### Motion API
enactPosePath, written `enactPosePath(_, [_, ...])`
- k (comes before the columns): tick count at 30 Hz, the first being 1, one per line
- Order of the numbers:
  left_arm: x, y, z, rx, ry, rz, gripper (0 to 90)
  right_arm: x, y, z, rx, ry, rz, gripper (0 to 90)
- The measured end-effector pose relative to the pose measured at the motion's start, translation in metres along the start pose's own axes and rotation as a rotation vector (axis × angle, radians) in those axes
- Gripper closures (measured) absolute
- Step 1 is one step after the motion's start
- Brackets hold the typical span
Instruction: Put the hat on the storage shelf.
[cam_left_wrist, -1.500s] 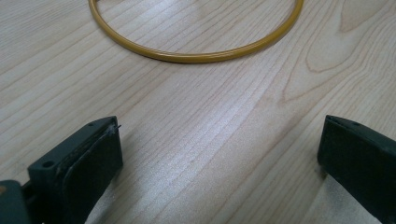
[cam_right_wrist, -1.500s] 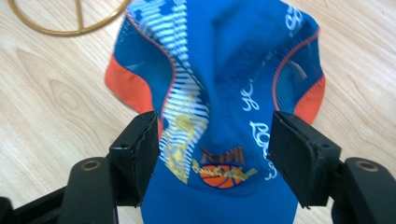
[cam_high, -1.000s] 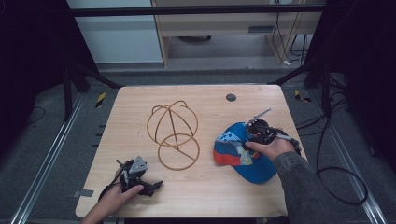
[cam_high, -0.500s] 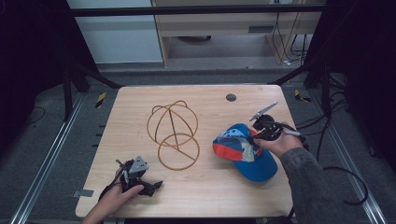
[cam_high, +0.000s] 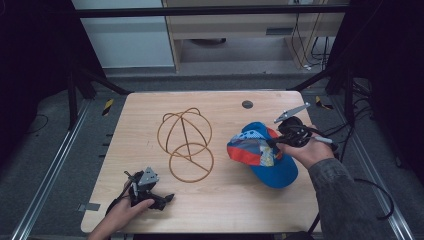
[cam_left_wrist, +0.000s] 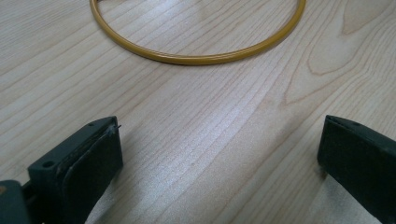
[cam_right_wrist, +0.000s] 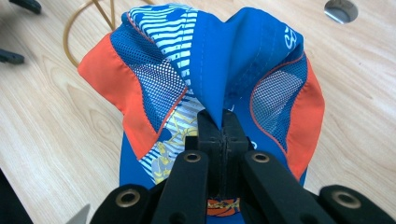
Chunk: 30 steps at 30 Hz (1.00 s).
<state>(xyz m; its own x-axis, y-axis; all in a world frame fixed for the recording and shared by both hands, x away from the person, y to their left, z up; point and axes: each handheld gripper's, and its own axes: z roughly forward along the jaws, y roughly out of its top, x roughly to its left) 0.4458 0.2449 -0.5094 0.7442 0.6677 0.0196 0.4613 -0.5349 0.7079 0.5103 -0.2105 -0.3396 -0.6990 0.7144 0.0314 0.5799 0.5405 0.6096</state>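
The right gripper (cam_right_wrist: 217, 123) is clamped on a fold of the blue, orange-trimmed mesh cap (cam_right_wrist: 205, 74), which is held partly raised off the wooden bench (cam_high: 220, 210), right of the golden wire cap stand (cam_high: 186, 142). The left gripper (cam_left_wrist: 219, 154) rests on the bench, jaws apart and empty. With so little fabric pinched, the cap could slip free or sag and snag the wire.

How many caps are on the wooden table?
1. The blue and orange mesh cap is at the table's right side, beside the golden wire cap stand; none seems hidden.
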Motion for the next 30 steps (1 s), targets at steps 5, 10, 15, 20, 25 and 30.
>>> enactPosePath(5, [0.0, 0.0, 0.0, 0.0, 0.0, 0.0, 0.0, -0.002, -0.001, -0.008, -0.015, -0.005, 0.004, 90.0])
enactPosePath(10, [0.0, 0.0, 0.0, 0.0, 0.0, 0.0, 0.0, -0.003, -0.004, -0.01, -0.02, -0.01, 0.005, 90.0])
enactPosePath(15, [0.0, 0.0, 0.0, -0.003, 0.0, -0.004, 0.0, -0.006, -0.008, -0.011, -0.019, -0.014, 0.018, 90.0])
enactPosePath(20, [0.0, 0.0, 0.0, -0.003, -0.002, -0.001, 0.0, -0.008, -0.009, -0.013, -0.026, -0.022, 0.024, 90.0])
enactPosePath(25, [0.0, 0.0, 0.0, -0.002, -0.001, -0.001, 0.0, -0.007, -0.007, -0.016, -0.04, -0.022, 0.029, 90.0])
enactPosePath(30, [0.0, 0.0, 0.001, -0.005, -0.002, -0.005, 0.0, -0.004, 0.003, -0.027, -0.064, -0.026, 0.003, 90.0])
